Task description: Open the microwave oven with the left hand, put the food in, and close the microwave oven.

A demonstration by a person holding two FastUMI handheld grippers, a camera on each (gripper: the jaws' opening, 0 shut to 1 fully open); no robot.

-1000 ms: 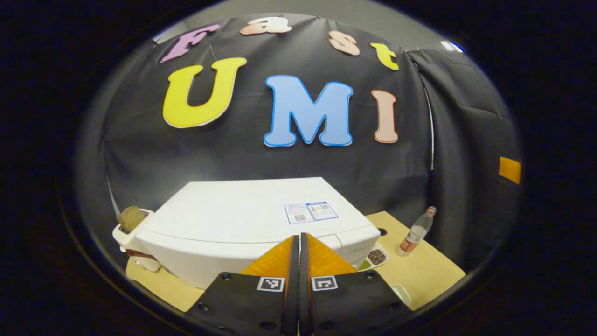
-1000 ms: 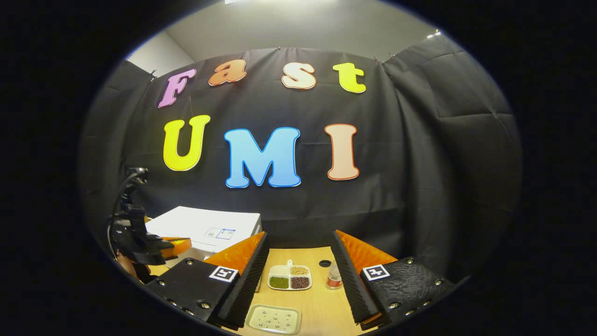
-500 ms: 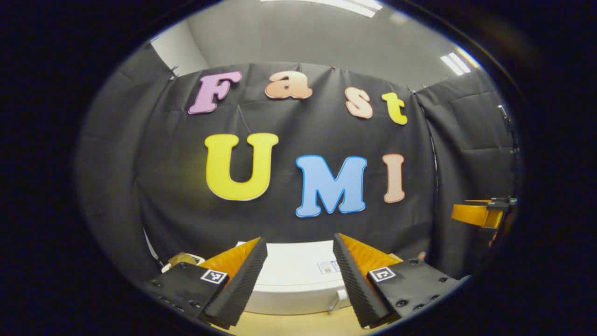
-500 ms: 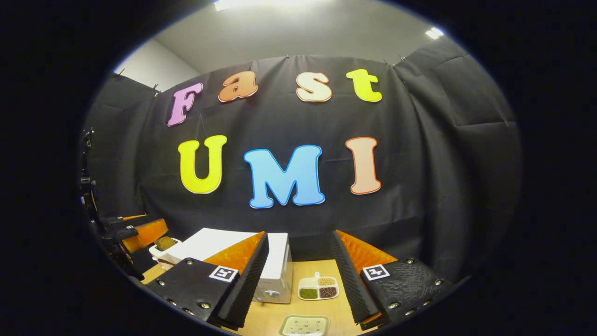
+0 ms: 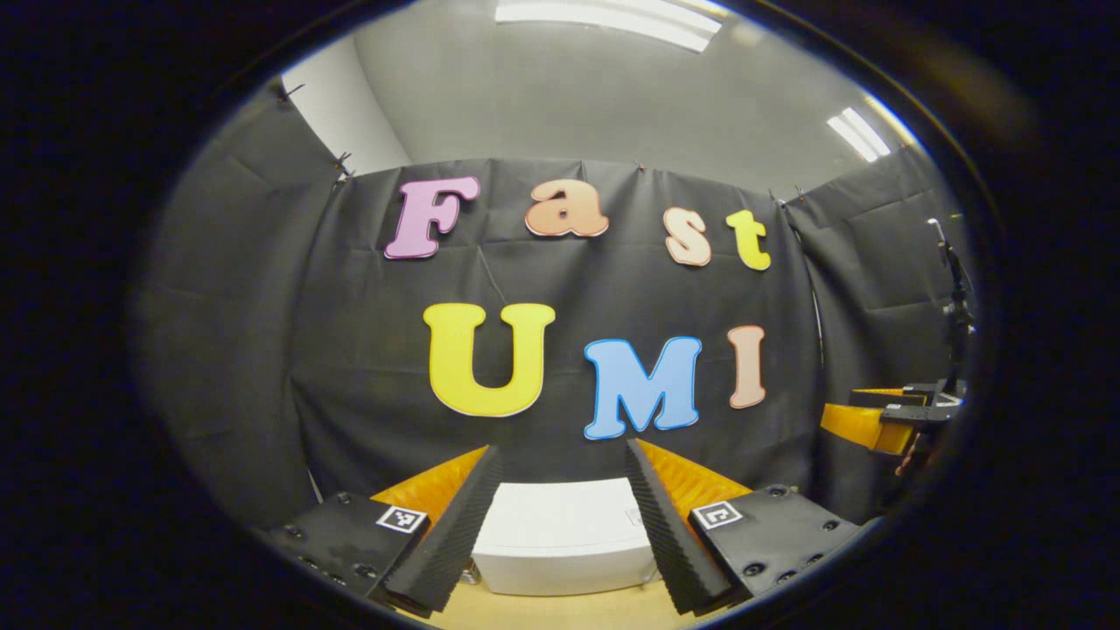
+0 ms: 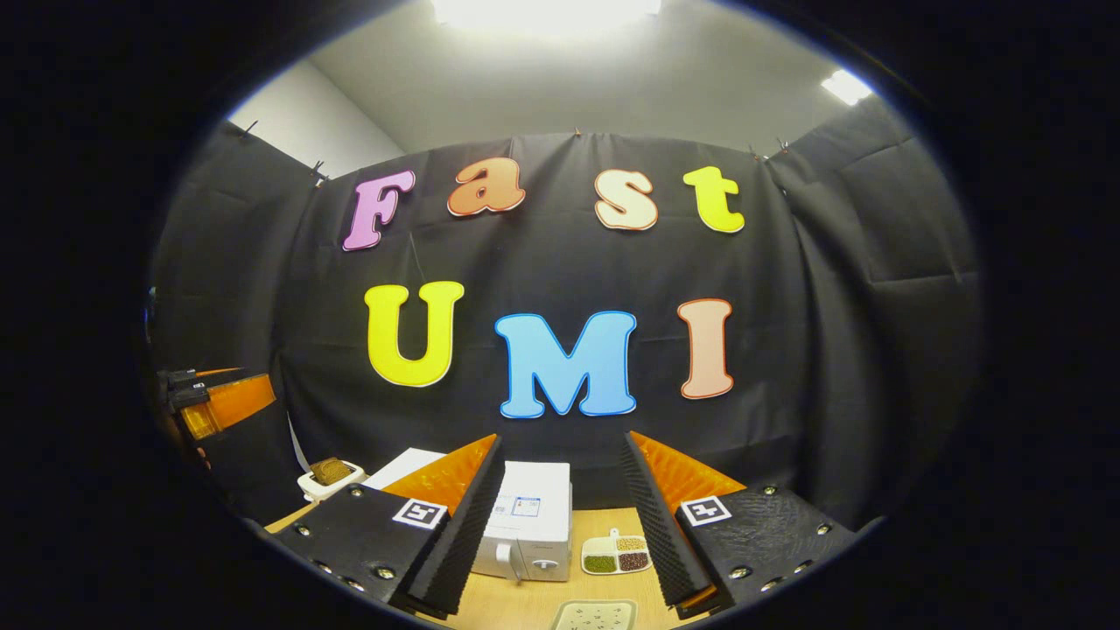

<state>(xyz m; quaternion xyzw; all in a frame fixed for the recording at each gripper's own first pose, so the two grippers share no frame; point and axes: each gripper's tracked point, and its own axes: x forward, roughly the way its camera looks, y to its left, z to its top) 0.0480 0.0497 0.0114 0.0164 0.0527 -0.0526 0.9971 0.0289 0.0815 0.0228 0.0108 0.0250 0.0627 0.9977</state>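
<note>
1. White, rigid microwave oven sits shut on the wooden table; it looks heavy.
2. Bread, left of the oven, looks light and crumbly.
3. Left gripper and right gripper gape empty, short of the oven.
4. Best hold is probably the door's front edge.

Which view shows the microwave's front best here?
The right gripper view: the microwave shows its front face with knob, door closed. The left gripper view catches its white top and upper front edge between the hand-held gripper's open fingers.
</note>
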